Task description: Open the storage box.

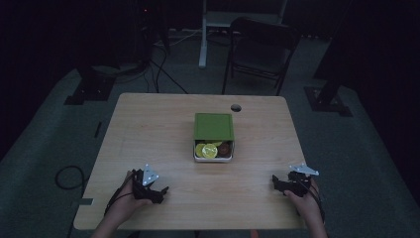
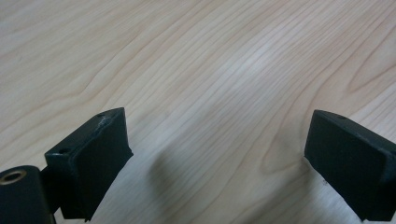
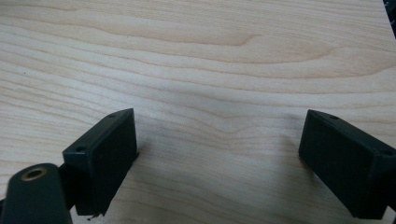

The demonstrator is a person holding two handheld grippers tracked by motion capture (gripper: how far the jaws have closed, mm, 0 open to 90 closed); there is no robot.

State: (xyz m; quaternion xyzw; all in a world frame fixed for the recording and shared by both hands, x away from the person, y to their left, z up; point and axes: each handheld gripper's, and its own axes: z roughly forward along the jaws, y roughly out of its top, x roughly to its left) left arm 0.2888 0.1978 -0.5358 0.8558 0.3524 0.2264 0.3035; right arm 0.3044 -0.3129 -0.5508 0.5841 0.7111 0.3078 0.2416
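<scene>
A dim room surrounds a pale wooden table [image 1: 148, 129]; a dark folding chair [image 1: 260, 49] stands on the floor beyond its far edge, and a small round hole [image 1: 236, 107] is cut into the tabletop near that edge.

At the near left, the left gripper [image 1: 159, 191] rests low over the wood in the person's left hand [image 1: 126, 201]. In the left gripper view its two black jaws stand wide apart with nothing but bare grain between them, so it is released and empty.

At the middle of the table sits the small box [image 1: 213, 157], with its green lid [image 1: 213, 126] lying over the far part so that only the near end is uncovered. In that opening lie yellow round pieces [image 1: 206, 150] on the left and a darker brown piece [image 1: 225, 148] on the right. What they are is too small to tell.

At the near right, the right gripper [image 1: 275, 182] is held by the right hand [image 1: 305, 201], also down by the table edge. The right gripper view shows its jaws spread wide over plain wood, likewise unclenched and holding nothing.

The box lies ahead of both tools and between them, forward and to the right of the left gripper, forward and to the left of the right one. Its long axis runs away from the person, with the open end facing them. The two hands look about equally far from it, so either could reach in from the near side.
</scene>
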